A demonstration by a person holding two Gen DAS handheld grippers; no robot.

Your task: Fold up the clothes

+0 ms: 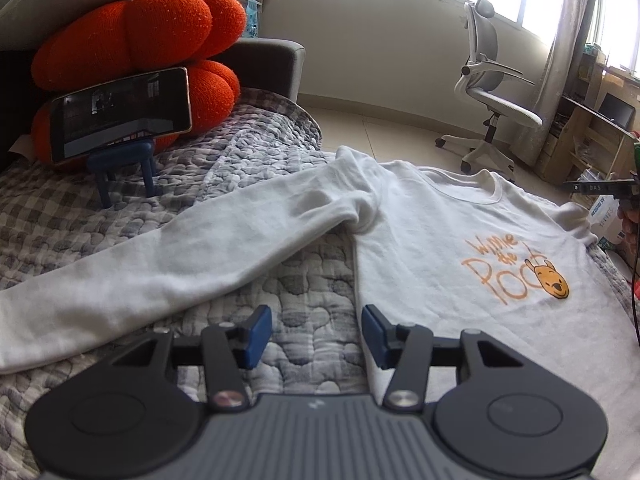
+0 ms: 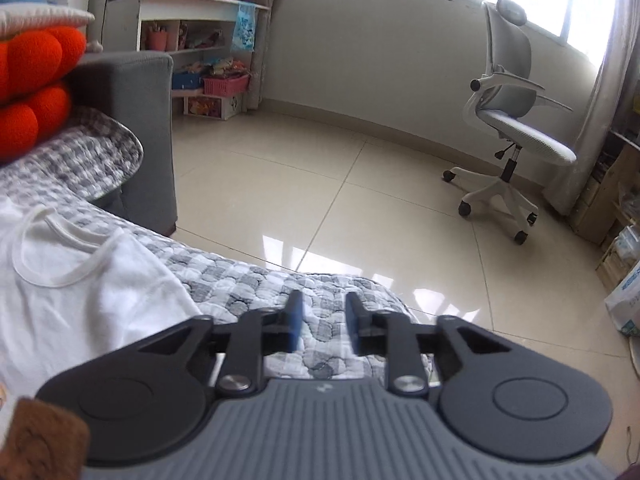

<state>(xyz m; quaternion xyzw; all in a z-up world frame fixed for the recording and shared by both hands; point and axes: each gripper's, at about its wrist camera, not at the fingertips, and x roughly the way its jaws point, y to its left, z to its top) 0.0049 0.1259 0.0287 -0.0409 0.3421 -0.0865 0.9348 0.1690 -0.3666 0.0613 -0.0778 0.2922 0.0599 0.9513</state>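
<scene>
- A white long-sleeved sweatshirt with an orange cartoon-bear print [image 1: 440,248] lies flat, face up, on a grey-and-white checked quilt [image 1: 256,152], one sleeve stretched out.
- The left gripper [image 1: 317,334] hovers over its side edge, jaws spread, empty.
- The right gripper [image 2: 323,320], jaws apart, empty, hangs beside the collar.
- An orange knitted pumpkin cushion [image 1: 136,32] props a phone on a blue stand [image 1: 120,114].

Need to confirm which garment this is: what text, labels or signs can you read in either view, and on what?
"Winnie the Pooh", orange lettering on the white sweatshirt chest, beside a bear face.
Print on the blue-and-white package on the floor: too blurred to read.
Phone screen: no legible text.
</scene>
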